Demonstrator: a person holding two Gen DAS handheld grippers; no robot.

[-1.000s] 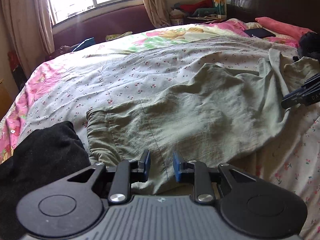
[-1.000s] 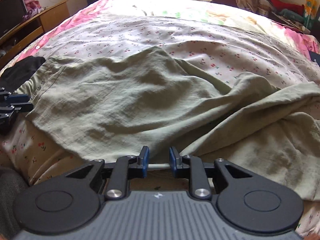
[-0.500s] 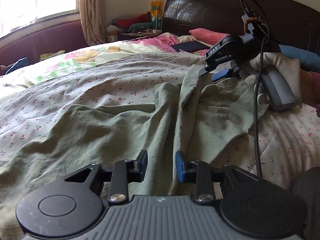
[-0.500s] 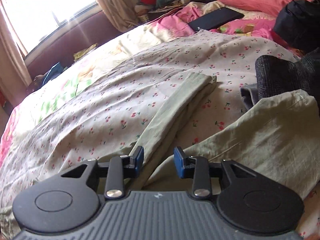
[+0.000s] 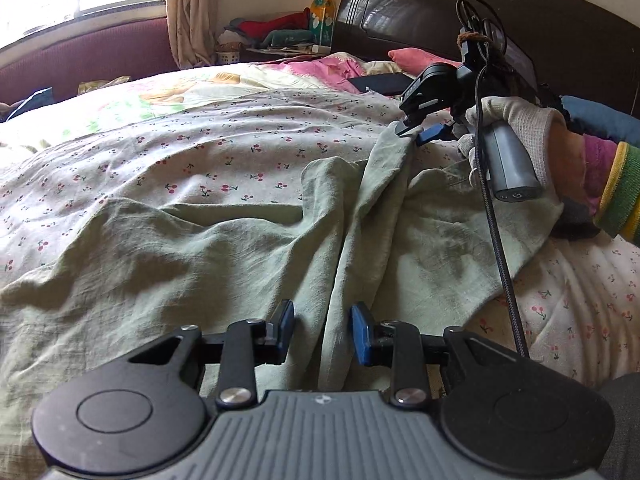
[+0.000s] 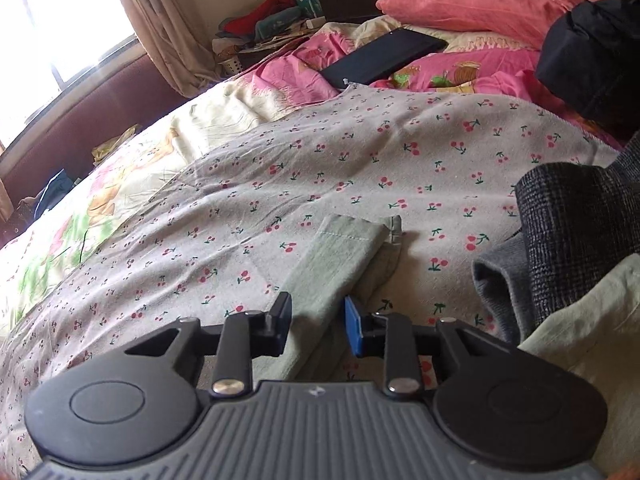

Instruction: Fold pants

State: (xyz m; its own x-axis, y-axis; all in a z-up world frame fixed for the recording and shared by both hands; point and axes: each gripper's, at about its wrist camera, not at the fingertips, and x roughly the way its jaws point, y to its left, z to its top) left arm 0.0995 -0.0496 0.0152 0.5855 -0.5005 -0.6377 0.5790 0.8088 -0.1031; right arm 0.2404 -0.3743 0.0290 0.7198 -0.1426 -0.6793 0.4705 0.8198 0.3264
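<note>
The pale green pants [image 5: 240,256] lie crumpled across the cherry-print bedsheet [image 5: 200,160]. My left gripper [image 5: 322,330] is open, its blue pads either side of a ridge of the pants' fabric. My right gripper [image 6: 316,322] is open low over one pant leg [image 6: 340,256], whose hemmed end lies just ahead of the fingers. In the left wrist view the right gripper [image 5: 416,134] sits at the far end of that leg, held by a gloved hand. Another part of the pants [image 6: 580,320] lies at the right.
A dark checked garment [image 6: 576,232] and a grey one [image 6: 500,280] lie right of the pant leg. A black tablet [image 6: 384,58], pink pillow [image 6: 480,8] and a black bundle [image 6: 588,52] sit near the dark headboard [image 5: 480,20]. A window and curtain are at left.
Both grippers swung from the waist end toward the headboard end. The right gripper has come down closer over the pant leg's hem. Both stay open.
</note>
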